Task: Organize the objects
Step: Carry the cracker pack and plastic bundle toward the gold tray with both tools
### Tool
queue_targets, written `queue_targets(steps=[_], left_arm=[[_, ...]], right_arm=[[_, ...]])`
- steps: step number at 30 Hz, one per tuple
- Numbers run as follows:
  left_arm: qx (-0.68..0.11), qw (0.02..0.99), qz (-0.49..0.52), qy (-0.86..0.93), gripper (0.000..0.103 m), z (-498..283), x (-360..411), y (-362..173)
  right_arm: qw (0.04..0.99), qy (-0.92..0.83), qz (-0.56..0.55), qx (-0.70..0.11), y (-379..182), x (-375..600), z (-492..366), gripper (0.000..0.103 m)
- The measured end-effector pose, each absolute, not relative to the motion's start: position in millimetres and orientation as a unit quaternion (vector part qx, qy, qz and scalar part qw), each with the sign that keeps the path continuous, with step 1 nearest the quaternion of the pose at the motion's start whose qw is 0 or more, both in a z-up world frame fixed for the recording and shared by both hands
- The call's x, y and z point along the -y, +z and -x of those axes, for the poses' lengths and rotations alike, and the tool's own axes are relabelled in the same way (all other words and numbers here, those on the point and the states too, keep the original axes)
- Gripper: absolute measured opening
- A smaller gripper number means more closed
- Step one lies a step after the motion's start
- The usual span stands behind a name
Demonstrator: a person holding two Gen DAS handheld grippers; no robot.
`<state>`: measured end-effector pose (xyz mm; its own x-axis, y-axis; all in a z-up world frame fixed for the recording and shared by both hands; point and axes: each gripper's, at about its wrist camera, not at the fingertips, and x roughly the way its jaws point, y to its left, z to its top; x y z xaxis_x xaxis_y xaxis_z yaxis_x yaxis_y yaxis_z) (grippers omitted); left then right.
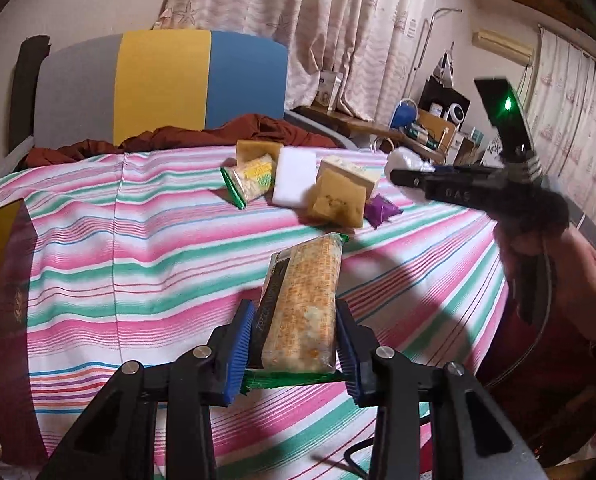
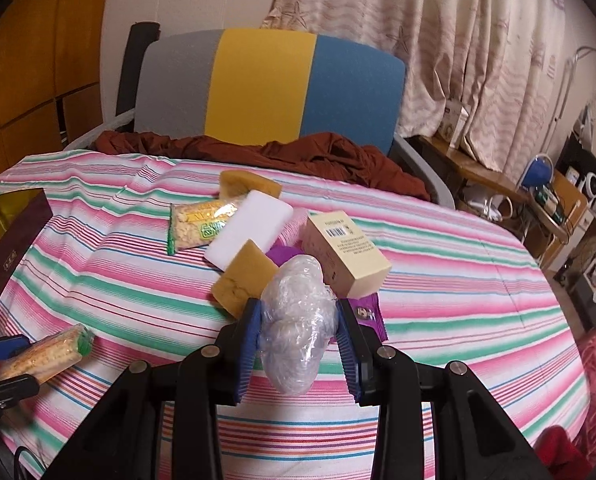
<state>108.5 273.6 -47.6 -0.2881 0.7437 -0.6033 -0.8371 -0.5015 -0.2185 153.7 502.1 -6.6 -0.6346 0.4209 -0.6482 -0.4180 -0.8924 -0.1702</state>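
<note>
My left gripper (image 1: 294, 332) is shut on a long cracker packet with green ends (image 1: 306, 276) and holds it above the striped cloth. My right gripper (image 2: 298, 344) is shut on a crumpled clear plastic bundle (image 2: 298, 304), just in front of the pile. That pile holds a second cracker packet (image 2: 200, 226), a white block (image 2: 250, 228), two yellow sponges (image 2: 244, 280), a beige box (image 2: 346, 252) and a purple packet (image 2: 368, 316). In the left wrist view the right gripper (image 1: 410, 178) hovers at the right with the bundle (image 1: 402, 160). The left gripper (image 2: 2, 364) shows at the right wrist view's lower left.
A dark maroon box with a gold inside (image 2: 10, 236) stands at the table's left edge. Behind the table are a grey, yellow and blue chair back (image 2: 266, 84) and a rumpled brown cloth (image 2: 298, 156). A cluttered shelf (image 2: 554, 196) and curtains lie to the right.
</note>
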Motion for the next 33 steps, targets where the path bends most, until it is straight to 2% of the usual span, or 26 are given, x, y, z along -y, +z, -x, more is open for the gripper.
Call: queue_targets(steps=[8,18,23,33], left_arm=[[-0.036,0.459,0.311,0.831,0.039,-97.0,-241.2,-22.0],[0.014,0.352,0.317,0.880,0.039,-53.4,-169.2,-17.0],[0.042,0.305,0.319,0.897,0.039,-28.6,-132.9,-14.9],[0.053,0.218,0.385,0.895,0.039,46.8,-91.8,-31.6]], right_arm=[[0.208,0.918,0.335,0.027,-0.8,-484.4,-153.2,0.037],[0.143,0.938,0.314,0.029,-0.8,-457.1,-151.4,0.037],[0.104,0.941,0.317,0.060,-2.0,-425.3,-147.4,0.037],[-0.008,0.945,0.326,-0.005,5.1,-348.5,-132.3,0.037]])
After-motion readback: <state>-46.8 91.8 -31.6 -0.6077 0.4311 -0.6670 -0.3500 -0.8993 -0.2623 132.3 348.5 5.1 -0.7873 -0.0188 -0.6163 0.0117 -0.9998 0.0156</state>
